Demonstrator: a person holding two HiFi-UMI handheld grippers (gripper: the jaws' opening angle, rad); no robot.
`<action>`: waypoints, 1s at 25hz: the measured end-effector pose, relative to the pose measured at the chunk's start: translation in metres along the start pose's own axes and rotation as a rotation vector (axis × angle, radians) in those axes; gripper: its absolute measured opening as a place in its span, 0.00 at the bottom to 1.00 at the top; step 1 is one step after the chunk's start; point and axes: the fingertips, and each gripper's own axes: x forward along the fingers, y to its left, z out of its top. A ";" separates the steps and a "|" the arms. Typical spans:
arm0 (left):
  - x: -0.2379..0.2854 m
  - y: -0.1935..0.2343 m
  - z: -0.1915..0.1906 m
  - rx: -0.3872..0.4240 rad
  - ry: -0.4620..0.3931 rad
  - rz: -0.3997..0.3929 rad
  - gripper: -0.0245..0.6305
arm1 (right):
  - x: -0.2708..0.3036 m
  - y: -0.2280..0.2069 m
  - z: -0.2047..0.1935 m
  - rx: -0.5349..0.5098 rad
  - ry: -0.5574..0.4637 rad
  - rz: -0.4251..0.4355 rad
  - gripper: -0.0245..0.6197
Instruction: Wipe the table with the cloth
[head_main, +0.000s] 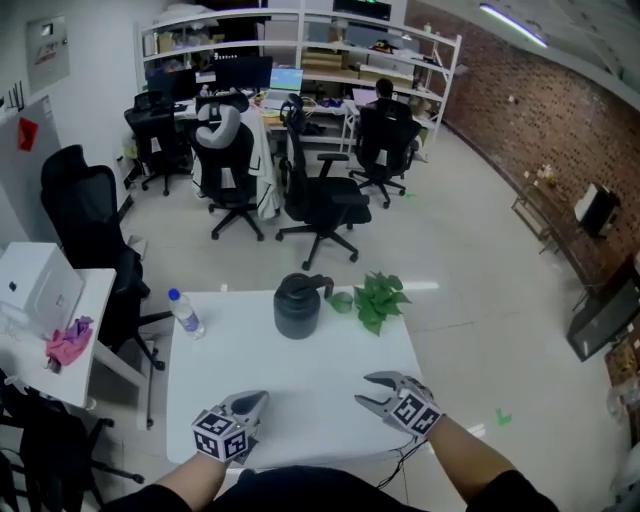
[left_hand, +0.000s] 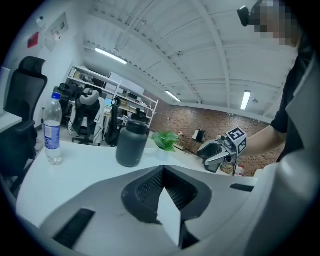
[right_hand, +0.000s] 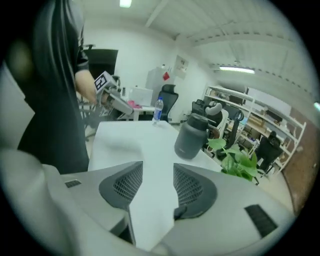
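While the white table (head_main: 320, 360) sits amid office chairs (head_main: 322, 200), the pink cloth (head_main: 68, 342) lies bunched on the side desk (head_main: 98, 300) at far left, long axis unclear. Left gripper (head_main: 262, 396) clenched, empty; right gripper (head_main: 362, 390) released.

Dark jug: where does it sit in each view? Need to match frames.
Head view: dark jug near centre.
Left gripper view: dark jug slightly left of centre.
Right gripper view: dark jug slightly right of centre.
Shared landmark: green plant, right of the jug in all three.
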 end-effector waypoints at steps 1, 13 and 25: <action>-0.010 0.010 0.001 -0.003 -0.007 0.022 0.04 | 0.010 0.004 0.011 0.045 -0.036 -0.006 0.30; -0.076 0.075 -0.011 -0.076 -0.055 0.201 0.04 | 0.096 0.009 0.032 0.484 -0.187 -0.107 0.04; -0.077 0.070 -0.012 -0.059 -0.047 0.199 0.04 | 0.086 -0.002 0.028 0.551 -0.209 -0.103 0.04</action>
